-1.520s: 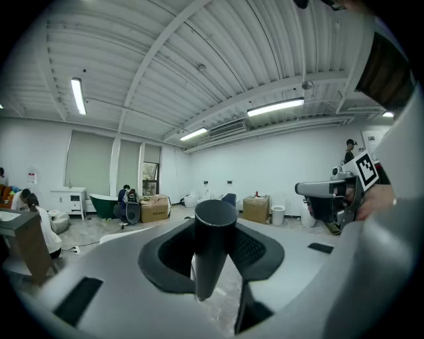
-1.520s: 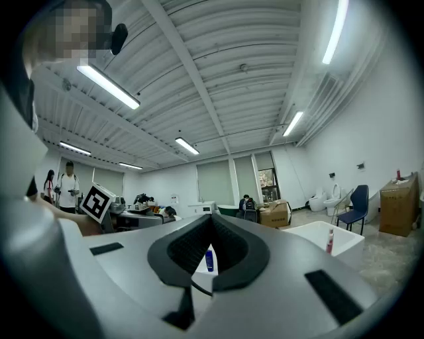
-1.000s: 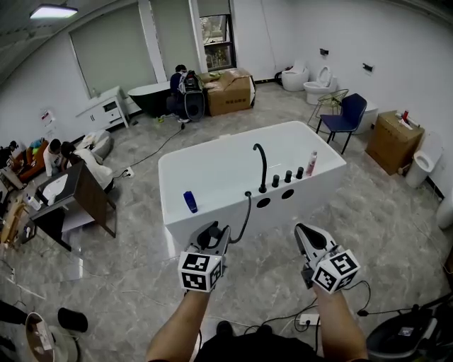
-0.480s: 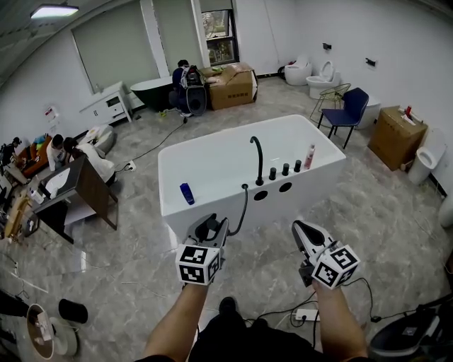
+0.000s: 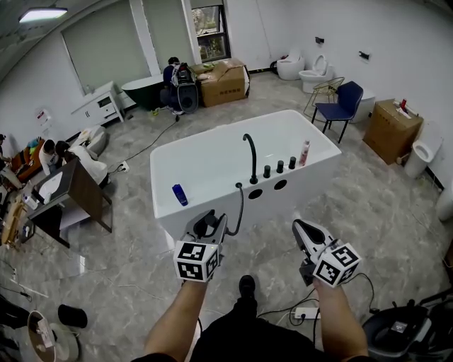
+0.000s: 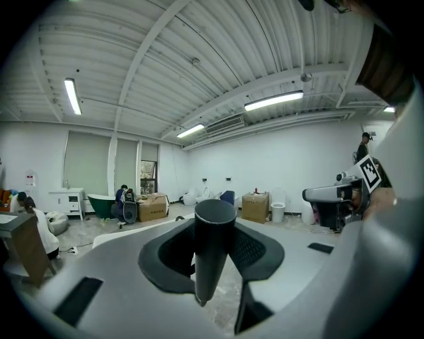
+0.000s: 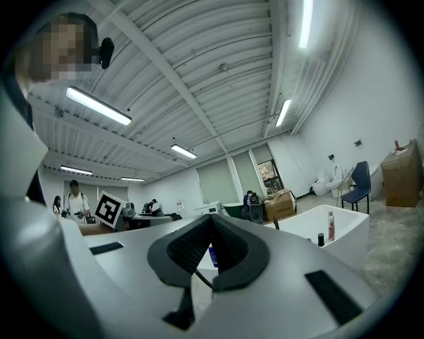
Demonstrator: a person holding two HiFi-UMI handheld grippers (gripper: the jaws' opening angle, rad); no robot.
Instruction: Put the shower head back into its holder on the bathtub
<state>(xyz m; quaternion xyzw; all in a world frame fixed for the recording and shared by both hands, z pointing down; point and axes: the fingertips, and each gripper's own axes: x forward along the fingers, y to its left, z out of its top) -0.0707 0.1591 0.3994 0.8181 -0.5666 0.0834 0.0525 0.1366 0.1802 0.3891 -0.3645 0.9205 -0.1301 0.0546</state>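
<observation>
Big room with white walls (image 5: 396, 42), grey marble-look floor (image 5: 396, 205), a ceiling light (image 5: 39, 14), a window (image 5: 207, 28) at the back, plus a blue chair (image 5: 345, 102), toilets (image 5: 316, 74) and cardboard boxes (image 5: 222, 83).

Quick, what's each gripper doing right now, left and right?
Left gripper: closed on the shower head, gripping its dark handle.
Right gripper: closed, nothing between its jaws.
</observation>
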